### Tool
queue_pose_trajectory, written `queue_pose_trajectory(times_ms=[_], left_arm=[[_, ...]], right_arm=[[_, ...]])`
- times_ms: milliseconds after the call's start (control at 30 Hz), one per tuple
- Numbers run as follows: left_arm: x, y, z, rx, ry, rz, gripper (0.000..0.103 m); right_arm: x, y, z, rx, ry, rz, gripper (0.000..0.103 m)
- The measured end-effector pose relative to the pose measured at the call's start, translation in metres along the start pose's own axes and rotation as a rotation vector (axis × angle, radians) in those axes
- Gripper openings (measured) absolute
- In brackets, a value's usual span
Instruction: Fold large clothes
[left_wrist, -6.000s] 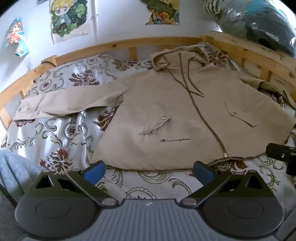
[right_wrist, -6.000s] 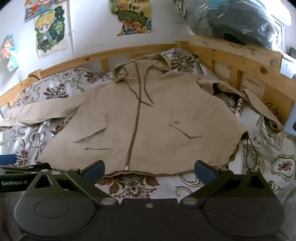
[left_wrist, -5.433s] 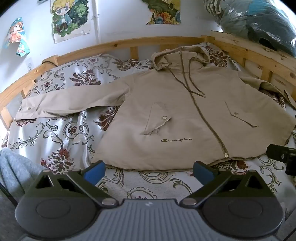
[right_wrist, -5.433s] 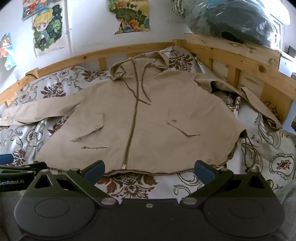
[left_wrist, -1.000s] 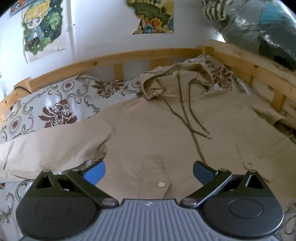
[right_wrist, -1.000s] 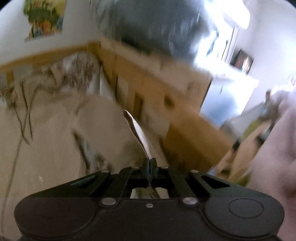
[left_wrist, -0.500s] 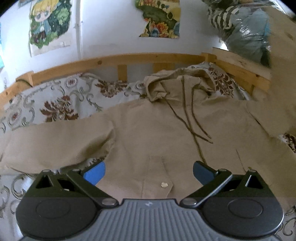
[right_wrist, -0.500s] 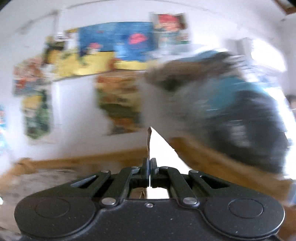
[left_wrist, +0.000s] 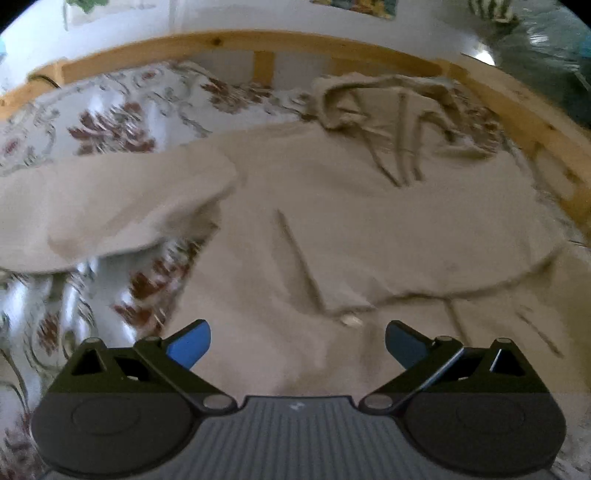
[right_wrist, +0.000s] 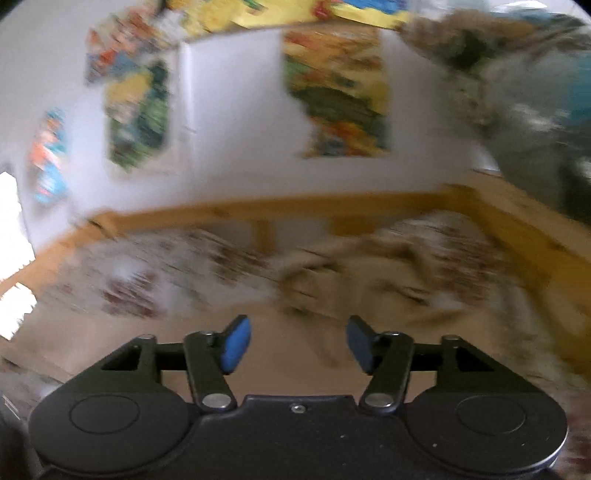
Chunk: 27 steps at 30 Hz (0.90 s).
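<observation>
The beige hooded jacket (left_wrist: 332, 221) lies front-up on the floral bedspread (left_wrist: 110, 122), its hood (left_wrist: 384, 99) towards the wooden bed rail (left_wrist: 229, 42). In the left wrist view one sleeve appears laid across the jacket's chest, its edge running as a curved line above the pocket snap (left_wrist: 351, 320); the other sleeve (left_wrist: 110, 210) stretches away from the jacket's body over the bedspread, unfolded. The left gripper (left_wrist: 297, 345) hovers low over the jacket's lower front with its blue-tipped fingers (left_wrist: 190, 341) spread wide and nothing between them. The right gripper (right_wrist: 297, 345) is partly open — its fingers narrower apart than the left's, also empty — and its view is badly smeared, showing only the jacket's hood end, the rail and the posters (right_wrist: 340, 92) on the wall above it. Judging from how things lie, the fold is at the sleeve stage: one sleeve seems done, the outstretched one is left. The next move likely calls for the left gripper to travel out along that sleeve, away from the jacket's body, pinch the cloth near the cuff — which lies beyond the frame edge — and carry it back across the chest so it lies flat.
</observation>
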<state>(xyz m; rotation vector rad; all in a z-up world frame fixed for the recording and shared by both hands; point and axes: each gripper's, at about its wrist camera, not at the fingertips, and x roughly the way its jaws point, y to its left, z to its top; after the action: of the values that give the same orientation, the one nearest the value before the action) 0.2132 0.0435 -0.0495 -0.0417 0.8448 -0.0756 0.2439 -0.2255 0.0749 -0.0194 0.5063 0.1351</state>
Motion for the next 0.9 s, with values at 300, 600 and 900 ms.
queue_pose_trajectory(times_ms=[300, 600, 900], left_arm=[[0.079, -0.008, 0.013, 0.091, -0.054, 0.210, 0.102], [0.084, 0.007, 0.012, 0.025, 0.018, 0.198, 0.102], [0.013, 0.088, 0.039, -0.235, -0.015, 0.337, 0.102]], right_arm=[[0.072, -0.096, -0.088, -0.218, 0.126, -0.475, 0.072], [0.096, -0.142, -0.108, 0.051, 0.237, -0.504, 0.075], [0.043, -0.086, -0.073, 0.121, 0.102, -0.352, 0.096]])
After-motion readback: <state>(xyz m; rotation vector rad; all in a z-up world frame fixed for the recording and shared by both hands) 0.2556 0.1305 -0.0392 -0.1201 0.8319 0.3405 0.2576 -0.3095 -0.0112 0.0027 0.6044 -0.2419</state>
